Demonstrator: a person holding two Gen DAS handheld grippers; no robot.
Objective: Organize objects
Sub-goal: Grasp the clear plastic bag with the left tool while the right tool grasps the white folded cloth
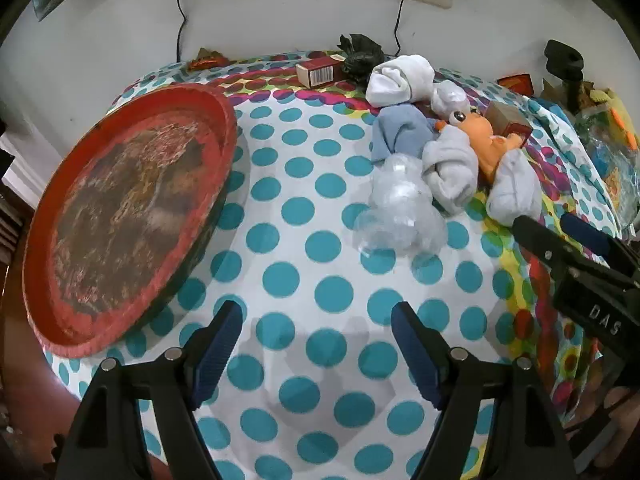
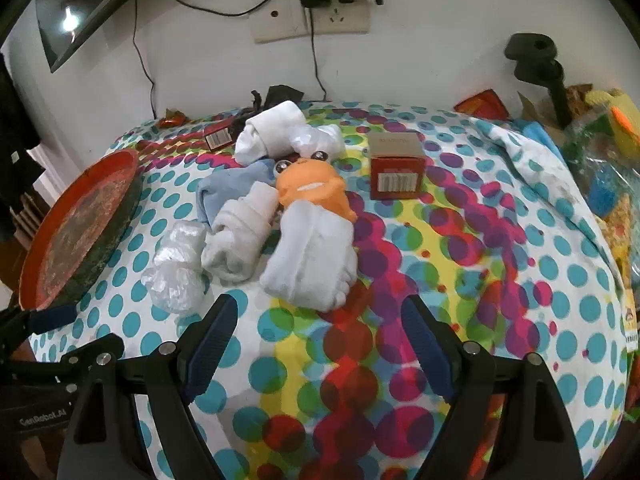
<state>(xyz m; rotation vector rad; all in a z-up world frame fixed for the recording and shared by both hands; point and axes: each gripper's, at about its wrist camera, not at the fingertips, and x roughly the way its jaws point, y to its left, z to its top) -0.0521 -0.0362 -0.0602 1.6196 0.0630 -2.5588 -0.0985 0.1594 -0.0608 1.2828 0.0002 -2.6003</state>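
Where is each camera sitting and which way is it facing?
Left wrist: on the left gripper, tilted down at the dotted tablecloth and red round tray; its own open fingers show, plus the right gripper at the right edge.
Right wrist: on the right gripper, facing the sock pile and orange toy; own fingers show.
Shared: tray, toy, wall socket.

I count one round red tray point(image 1: 120, 216), one orange toy point(image 2: 312, 192), two red boxes point(image 2: 396, 172) point(image 2: 218, 136), two clear plastic wads point(image 2: 176, 264) point(image 2: 316, 138), four rolled socks point(image 2: 308, 256) point(image 2: 240, 236) point(image 2: 268, 128) point(image 2: 228, 188).
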